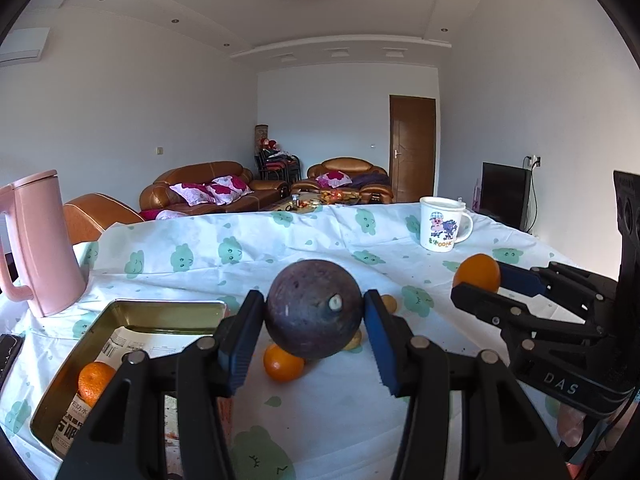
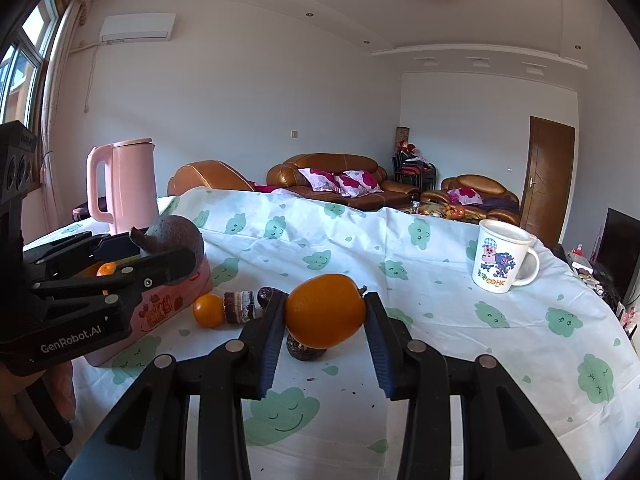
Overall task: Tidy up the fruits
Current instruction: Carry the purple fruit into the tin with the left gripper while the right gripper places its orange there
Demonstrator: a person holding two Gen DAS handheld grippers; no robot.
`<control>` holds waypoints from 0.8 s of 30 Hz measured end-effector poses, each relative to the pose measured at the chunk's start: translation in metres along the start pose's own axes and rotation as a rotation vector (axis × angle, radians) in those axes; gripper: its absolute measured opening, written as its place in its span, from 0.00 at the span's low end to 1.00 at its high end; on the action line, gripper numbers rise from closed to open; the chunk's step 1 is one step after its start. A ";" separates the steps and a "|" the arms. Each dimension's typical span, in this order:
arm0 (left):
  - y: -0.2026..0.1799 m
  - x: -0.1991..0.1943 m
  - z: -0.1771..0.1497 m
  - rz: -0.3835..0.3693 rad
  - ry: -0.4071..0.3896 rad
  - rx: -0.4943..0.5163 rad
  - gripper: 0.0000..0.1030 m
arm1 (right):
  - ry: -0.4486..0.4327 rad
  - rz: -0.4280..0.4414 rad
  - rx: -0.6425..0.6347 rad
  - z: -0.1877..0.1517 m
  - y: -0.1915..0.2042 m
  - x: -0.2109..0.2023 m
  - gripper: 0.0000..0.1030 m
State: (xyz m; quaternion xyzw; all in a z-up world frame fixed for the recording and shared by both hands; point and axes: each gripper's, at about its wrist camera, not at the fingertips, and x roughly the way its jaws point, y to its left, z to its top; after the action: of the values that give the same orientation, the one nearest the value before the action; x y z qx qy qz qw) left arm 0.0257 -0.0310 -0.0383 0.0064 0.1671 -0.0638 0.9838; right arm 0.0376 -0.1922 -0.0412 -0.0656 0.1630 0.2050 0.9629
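My left gripper [image 1: 314,312] is shut on a dark purple round fruit [image 1: 314,308] and holds it above the table, right of the open metal tin [image 1: 160,310]. The tin holds a mandarin [image 1: 95,382] on printed paper. In the right wrist view the tin shows as a pink box [image 2: 168,308] under that fruit [image 2: 176,238]. My right gripper [image 2: 325,314] is shut on an orange [image 2: 325,310], also seen in the left wrist view [image 1: 478,274]. Another orange [image 1: 282,364] [image 2: 209,310], a dark fruit [image 2: 306,350] and small brown pieces [image 2: 240,306] lie on the cloth.
A pink kettle [image 1: 38,240] [image 2: 124,184] stands at the table's left. A white cartoon mug [image 1: 442,224] [image 2: 502,256] stands at the far right. The table has a white cloth with green cloud prints [image 2: 440,320]. Sofas and a door lie beyond.
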 end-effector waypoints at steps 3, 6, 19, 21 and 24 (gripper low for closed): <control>0.009 -0.003 -0.002 0.014 0.007 -0.009 0.51 | -0.001 0.031 -0.019 0.007 0.013 0.002 0.40; 0.019 -0.007 -0.003 0.025 0.013 -0.023 0.51 | 0.003 0.060 -0.034 0.013 0.025 0.007 0.40; 0.089 -0.033 -0.015 0.143 0.068 -0.102 0.51 | 0.065 0.239 -0.093 0.033 0.093 0.035 0.40; 0.102 -0.036 -0.021 0.173 0.084 -0.116 0.51 | 0.074 0.267 -0.106 0.033 0.108 0.039 0.40; 0.121 -0.040 -0.028 0.206 0.102 -0.149 0.51 | 0.088 0.308 -0.128 0.033 0.130 0.045 0.40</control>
State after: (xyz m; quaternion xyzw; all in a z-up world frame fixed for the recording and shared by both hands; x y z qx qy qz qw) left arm -0.0058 0.0949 -0.0525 -0.0463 0.2198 0.0507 0.9731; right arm 0.0320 -0.0507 -0.0330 -0.1100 0.2000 0.3569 0.9059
